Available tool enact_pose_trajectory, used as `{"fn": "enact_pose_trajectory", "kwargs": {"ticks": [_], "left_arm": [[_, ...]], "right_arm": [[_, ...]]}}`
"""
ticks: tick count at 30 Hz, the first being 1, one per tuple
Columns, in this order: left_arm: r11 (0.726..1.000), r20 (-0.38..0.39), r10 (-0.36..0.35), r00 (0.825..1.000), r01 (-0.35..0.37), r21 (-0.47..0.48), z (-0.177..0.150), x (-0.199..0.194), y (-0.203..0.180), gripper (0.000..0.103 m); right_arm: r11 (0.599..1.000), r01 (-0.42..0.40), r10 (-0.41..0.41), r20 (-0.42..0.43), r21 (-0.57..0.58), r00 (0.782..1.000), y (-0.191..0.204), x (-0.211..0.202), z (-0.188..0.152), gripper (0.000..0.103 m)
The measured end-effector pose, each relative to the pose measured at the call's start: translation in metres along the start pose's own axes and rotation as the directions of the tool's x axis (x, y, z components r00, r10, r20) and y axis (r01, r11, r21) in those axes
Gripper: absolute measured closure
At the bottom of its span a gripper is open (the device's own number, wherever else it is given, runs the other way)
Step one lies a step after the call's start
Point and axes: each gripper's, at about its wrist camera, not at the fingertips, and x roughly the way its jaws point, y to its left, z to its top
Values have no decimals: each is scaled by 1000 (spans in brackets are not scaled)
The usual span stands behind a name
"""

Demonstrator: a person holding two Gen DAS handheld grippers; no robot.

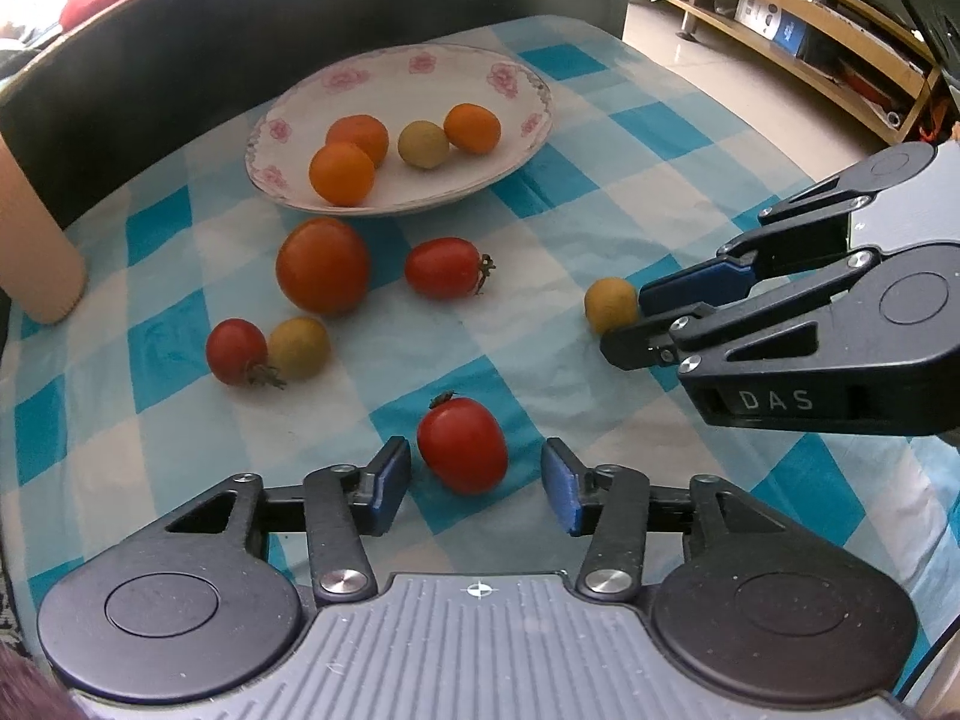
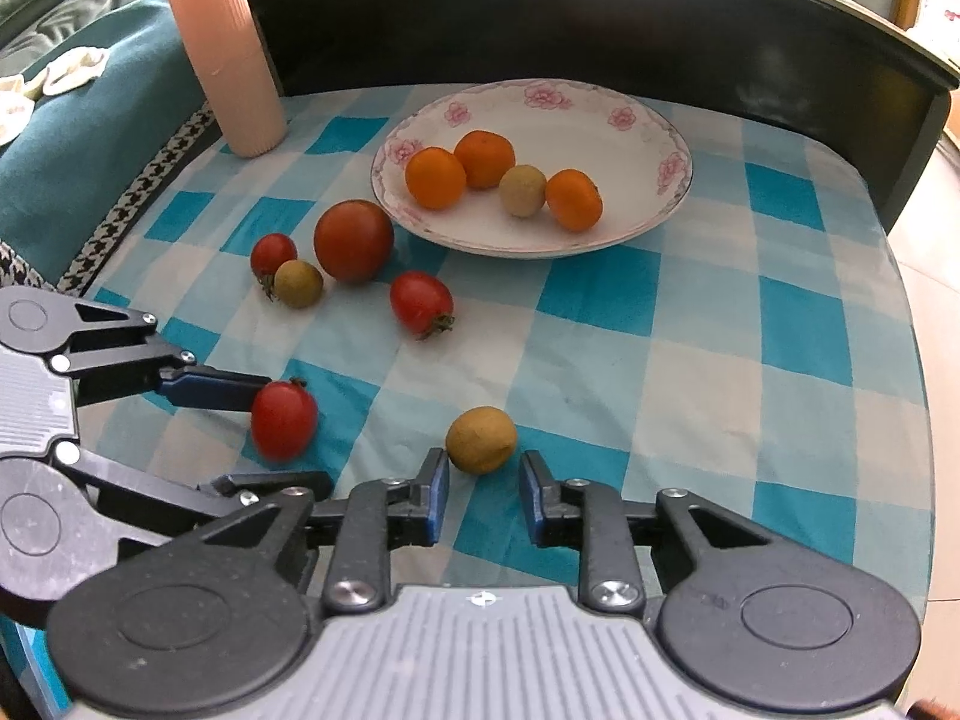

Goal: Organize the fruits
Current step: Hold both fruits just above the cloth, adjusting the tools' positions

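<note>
Ahead of the right tongs (image 2: 483, 495), past the tan fruit (image 2: 481, 440) at their tips, bare checked cloth (image 2: 690, 360) runs unblocked to the plate (image 2: 654, 213). To their left the left tongs (image 2: 240, 438) and a red tomato (image 2: 283, 420) close that side. Ahead of the left tongs (image 1: 477, 489), beyond that tomato (image 1: 462, 445), a big tomato (image 1: 322, 266), small tomatoes and a tan fruit crowd the way; a dark wall (image 2: 600, 24) stands behind the plate.

four fruits lay in the plate (image 2: 660, 204); six more sat before it on the cloth (image 2: 690, 372), a cup (image 2: 231, 60) seemingly behind-left.
</note>
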Motion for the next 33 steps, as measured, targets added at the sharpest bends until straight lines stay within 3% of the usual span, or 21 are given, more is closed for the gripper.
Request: {"fn": "enact_pose_trajectory", "kwargs": {"ticks": [9, 17, 33], "left_arm": [[1000, 7, -6, 1000, 6, -1, -1, 1, 1, 44], [1000, 8, -10, 1000, 10, -21, 1, 0, 4, 56], [1000, 12, -10, 1000, 11, -15, 0, 0, 3, 55]], "right_arm": [[1000, 13, -13, 16, -27, 1000, 6, 4, 2, 61], [1000, 17, -17, 11, -26, 1000, 8, 5, 3, 61], [998, 35, -33, 34, -53, 999, 16, 6, 3, 54]]}}
